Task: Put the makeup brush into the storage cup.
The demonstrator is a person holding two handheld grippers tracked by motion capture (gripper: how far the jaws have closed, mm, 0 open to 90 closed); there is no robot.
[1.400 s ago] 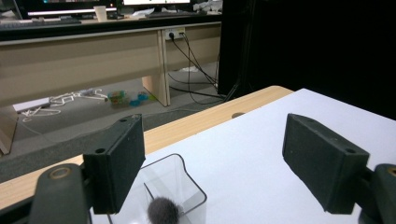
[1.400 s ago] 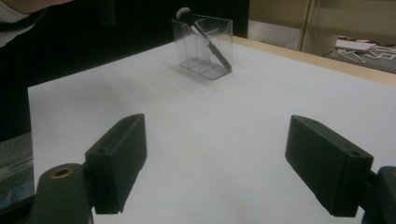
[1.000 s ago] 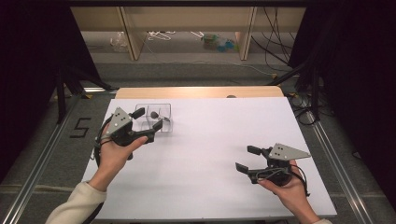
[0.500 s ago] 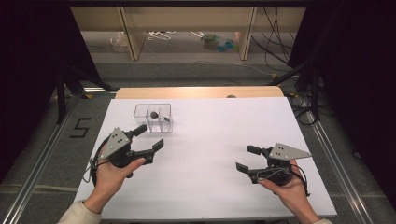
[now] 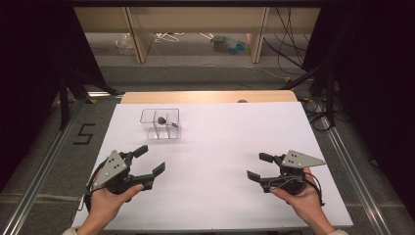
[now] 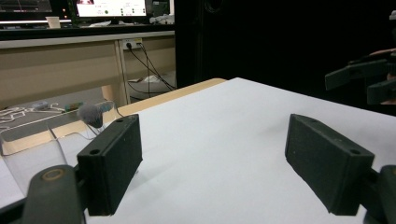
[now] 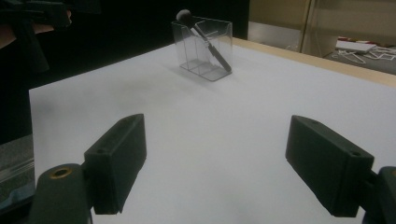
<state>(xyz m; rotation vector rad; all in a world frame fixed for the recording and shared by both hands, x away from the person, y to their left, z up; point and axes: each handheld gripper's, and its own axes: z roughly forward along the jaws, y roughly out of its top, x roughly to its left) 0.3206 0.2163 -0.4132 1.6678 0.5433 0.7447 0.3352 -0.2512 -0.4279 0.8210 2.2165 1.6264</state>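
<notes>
the small dark makeup brush with the grey fluffy head (image 5: 162, 120) is the thing this work is about, and it stands well away from me, leaning tilted inside the clear plastic divided box (image 5: 160, 124) at the far left part of the desk, head up and handle slanting down to the box floor.

nearest to me, my left claw (image 5: 149, 161) hangs low over the near left of the white desk (image 5: 220, 147), its jaws spread wide with nothing between them; in the left gripper view the two black pads (image 6: 111, 169) stand far apart over bare white surface. my right claw (image 5: 260, 166) sits near the near right edge, likewise wide and empty, pointing across toward the middle. the two claws are well apart from each other.

farther off, in the right gripper view, the brush (image 7: 204, 35) rests across one compartment of the box (image 7: 205, 49), its head poking just above the rim. which compartment it lies in i cannot tell for sure, though the divider shows beside it. the box stands upright, clear of both claws.

beyond the desk, the wooden strip at the far edge (image 5: 205, 96) and a floor with cables and clutter.

as i judge it, the placing looks done: the brush is in its box and neither claw holds anything. what is left seems little, at most resting my hands.
</notes>
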